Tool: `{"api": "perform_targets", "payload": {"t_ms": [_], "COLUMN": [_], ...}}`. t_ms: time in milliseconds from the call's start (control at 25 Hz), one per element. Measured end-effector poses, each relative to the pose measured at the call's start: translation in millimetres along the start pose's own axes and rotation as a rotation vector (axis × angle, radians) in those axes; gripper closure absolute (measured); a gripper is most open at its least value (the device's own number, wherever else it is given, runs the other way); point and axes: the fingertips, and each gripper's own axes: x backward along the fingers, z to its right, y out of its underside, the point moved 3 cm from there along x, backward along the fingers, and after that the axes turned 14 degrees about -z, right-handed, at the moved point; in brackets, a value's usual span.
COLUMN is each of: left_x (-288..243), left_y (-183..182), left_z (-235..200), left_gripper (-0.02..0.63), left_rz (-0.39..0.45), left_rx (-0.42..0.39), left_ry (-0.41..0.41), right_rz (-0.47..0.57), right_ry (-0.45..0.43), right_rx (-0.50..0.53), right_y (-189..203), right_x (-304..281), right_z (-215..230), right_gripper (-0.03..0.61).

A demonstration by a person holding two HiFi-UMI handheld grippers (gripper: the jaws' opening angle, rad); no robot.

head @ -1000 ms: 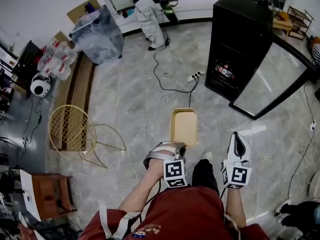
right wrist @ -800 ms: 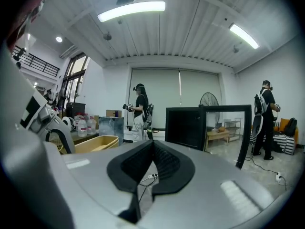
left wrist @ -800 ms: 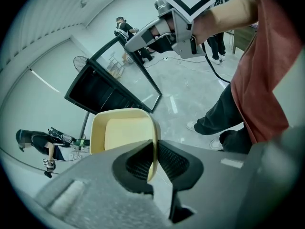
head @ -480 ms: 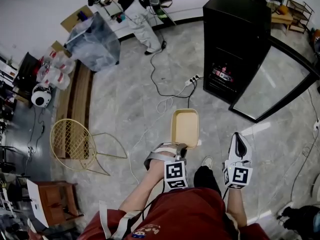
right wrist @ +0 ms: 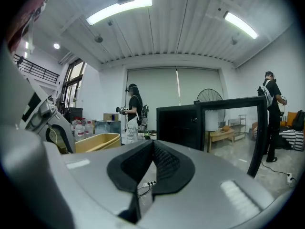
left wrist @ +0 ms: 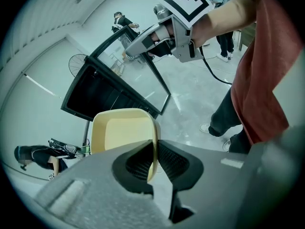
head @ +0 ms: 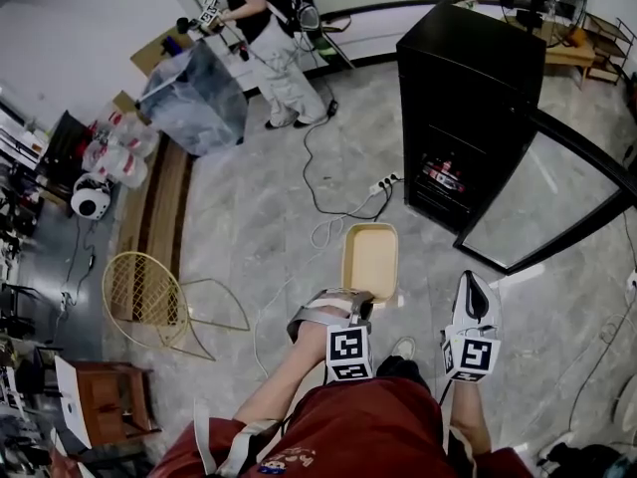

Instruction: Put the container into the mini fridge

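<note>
The container [head: 370, 259] is a pale yellow open tub held level over the floor. My left gripper [head: 358, 295] is shut on its near rim; in the left gripper view the thin rim [left wrist: 152, 157] sits pinched between the dark pads. The black mini fridge [head: 466, 98] stands ahead to the right, its glass door [head: 545, 195] swung wide open. My right gripper [head: 475, 285] hangs to the right of the container, shut with nothing in it. The right gripper view shows the closed right gripper [right wrist: 152, 149], the container [right wrist: 95, 141] to the left and the fridge [right wrist: 181, 125] ahead.
A power strip with cables [head: 383, 182] lies on the marble floor before the fridge. A wire chair [head: 144, 287] and a wooden stool [head: 100, 398] stand at left. A person [head: 274, 53] works by a plastic bin [head: 194, 83] at the back.
The fridge and floor have shifted in the head view as the person moves closer. The container stays in the left gripper; the right gripper stays shut beside it.
</note>
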Motion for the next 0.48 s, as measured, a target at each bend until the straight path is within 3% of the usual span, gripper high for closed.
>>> {"api": "perform_targets", "payload": {"t_ms": [480], "left_x": [-21], "left_y": [-47], "left_z": [-43], "left_gripper": [0.577], "left_rz": [-0.004], "left_rx": [0.009], "left_ry": [-0.008], "right_rz": [-0.012], "right_ry": [-0.007], "right_rx": [-0.002], "right_y": [-8], "right_x": [-37], "right_z": [59], "right_gripper": [0.578]}}
